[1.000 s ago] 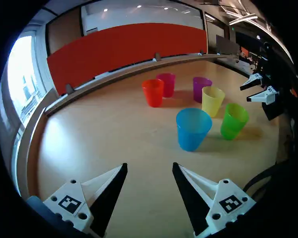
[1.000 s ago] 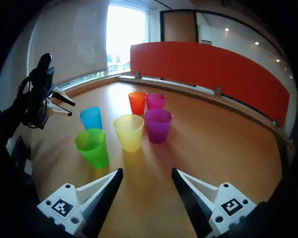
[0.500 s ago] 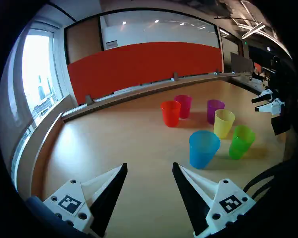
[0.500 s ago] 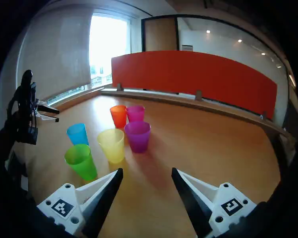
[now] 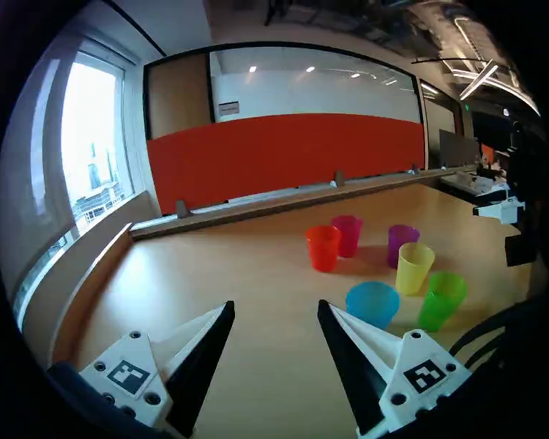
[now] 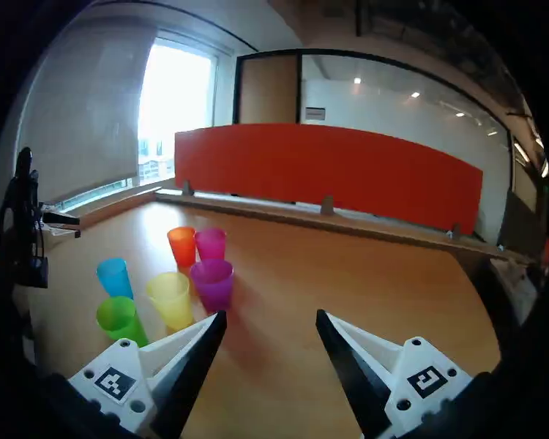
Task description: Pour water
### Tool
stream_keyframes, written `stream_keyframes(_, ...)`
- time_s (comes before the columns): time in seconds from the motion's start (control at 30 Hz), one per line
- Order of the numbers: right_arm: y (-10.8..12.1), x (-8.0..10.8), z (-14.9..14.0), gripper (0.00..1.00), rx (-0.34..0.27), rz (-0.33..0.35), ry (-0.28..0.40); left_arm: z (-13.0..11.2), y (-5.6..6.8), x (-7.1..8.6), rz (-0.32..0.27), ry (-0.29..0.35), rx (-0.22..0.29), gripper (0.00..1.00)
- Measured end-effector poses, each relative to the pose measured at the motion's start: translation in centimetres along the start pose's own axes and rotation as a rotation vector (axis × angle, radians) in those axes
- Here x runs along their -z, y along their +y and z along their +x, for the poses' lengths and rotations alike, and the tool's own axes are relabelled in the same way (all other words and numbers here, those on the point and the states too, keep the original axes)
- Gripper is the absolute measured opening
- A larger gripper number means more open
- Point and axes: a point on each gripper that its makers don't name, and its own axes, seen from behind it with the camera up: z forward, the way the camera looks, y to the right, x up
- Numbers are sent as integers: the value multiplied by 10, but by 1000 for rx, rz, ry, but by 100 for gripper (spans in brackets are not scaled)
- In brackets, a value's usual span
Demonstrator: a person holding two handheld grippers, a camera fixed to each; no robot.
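Left gripper (image 5: 274, 303) and right gripper (image 6: 271, 313) gape empty. Lower right in the left gripper view, the translucent blue plastic tumbler (image 5: 372, 306) looks light and slippery; pinch its mid-wall gently.

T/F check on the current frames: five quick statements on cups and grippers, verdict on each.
1. The left gripper is shut on the blue cup. False: it is open and empty, and the blue cup stands apart from it on the table.
2. The orange cup stands right beside the pink cup. True.
3. The green cup lies on its side. False: it stands upright.
4. The right gripper is open and holds nothing. True.
5. The yellow cup is stacked inside the purple cup. False: they stand side by side.
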Motion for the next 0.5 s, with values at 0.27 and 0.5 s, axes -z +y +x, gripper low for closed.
stream_keyframes(0.27,24,1,30,94,-36,-91,114,17,-6,2,50,60,24,84)
stream_keyframes(0.5,37,8,57,94,-66,-141,232,38,-7,11,88,142,21,83)
